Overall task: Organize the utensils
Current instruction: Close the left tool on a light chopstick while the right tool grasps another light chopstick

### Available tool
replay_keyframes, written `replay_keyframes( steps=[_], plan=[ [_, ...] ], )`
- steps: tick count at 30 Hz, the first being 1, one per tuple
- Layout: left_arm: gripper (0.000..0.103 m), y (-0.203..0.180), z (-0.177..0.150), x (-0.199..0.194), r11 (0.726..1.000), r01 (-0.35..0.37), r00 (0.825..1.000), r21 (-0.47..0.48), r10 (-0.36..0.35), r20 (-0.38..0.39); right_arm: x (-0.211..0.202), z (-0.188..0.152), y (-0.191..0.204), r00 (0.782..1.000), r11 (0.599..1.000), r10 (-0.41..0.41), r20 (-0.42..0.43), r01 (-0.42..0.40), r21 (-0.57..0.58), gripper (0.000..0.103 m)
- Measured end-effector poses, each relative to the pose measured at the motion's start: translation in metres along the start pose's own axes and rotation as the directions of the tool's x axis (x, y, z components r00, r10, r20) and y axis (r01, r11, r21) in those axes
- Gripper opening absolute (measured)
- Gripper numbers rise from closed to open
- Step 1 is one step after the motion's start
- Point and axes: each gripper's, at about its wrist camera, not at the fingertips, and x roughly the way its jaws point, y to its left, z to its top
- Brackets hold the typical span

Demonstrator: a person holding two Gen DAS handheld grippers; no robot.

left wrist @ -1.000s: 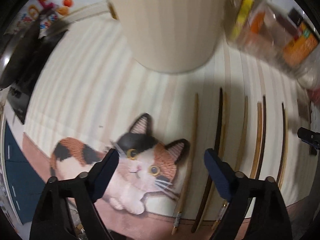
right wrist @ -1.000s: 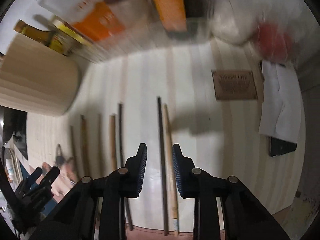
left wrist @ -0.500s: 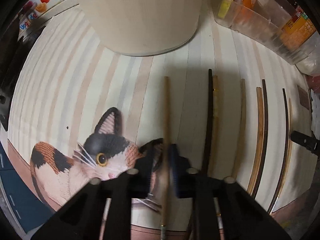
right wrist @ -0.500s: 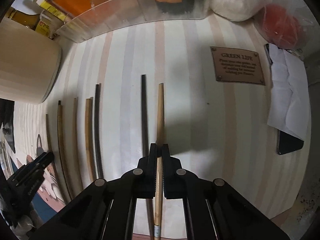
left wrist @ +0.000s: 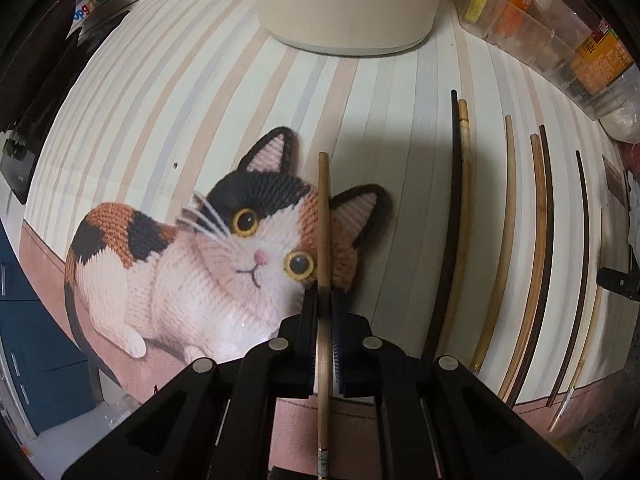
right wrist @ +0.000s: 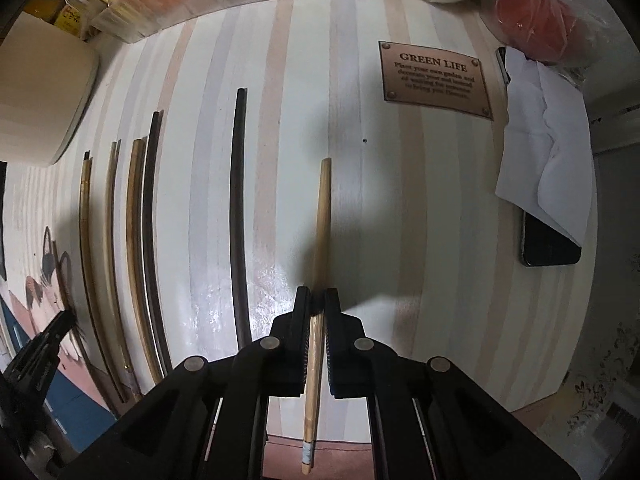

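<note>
A light wooden chopstick (left wrist: pixel 323 216) is pinched in the left claw (left wrist: pixel 324 300), its tip over the cat picture (left wrist: pixel 208 264) on the striped tabletop (left wrist: pixel 180 100). Another light chopstick (right wrist: pixel 322 220) is pinched in the right claw (right wrist: pixel 316 300). More chopsticks (left wrist: pixel 504 240) lie side by side on the tabletop between them, near a cream pot (left wrist: pixel 348 4). A brown plaque (right wrist: pixel 436 76) and phone (right wrist: pixel 548 244) sit to the right.
</note>
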Motion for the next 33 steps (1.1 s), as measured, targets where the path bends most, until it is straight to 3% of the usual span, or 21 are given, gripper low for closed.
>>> replay_keyframes(
  steps=[4,19,30,33],
  plan=[
    [0.005,-0.002,0.015,0.003,1.0,-0.001,1.0,-0.004,0.001,0.0,0.0,0.003,0.002,1.0,1.0,0.0,-0.01,0.0,-0.002,0.006],
    [0.005,-0.001,0.005,0.001,1.0,0.014,1.0,-0.012,-0.014,0.001,0.001,0.033,0.026,0.999,1.0,-0.024,-0.032,0.024,-0.004,0.006],
    [0.004,-0.011,0.01,-0.004,1.0,-0.016,0.999,0.021,0.015,0.037,0.0,0.026,0.039,0.998,0.997,-0.069,0.007,0.07,-0.037,0.007],
    [0.004,-0.01,0.011,-0.01,1.0,-0.024,0.998,0.007,0.024,0.055,-0.003,0.019,0.034,0.999,1.0,-0.012,0.04,0.013,-0.014,0.006]
  ],
)
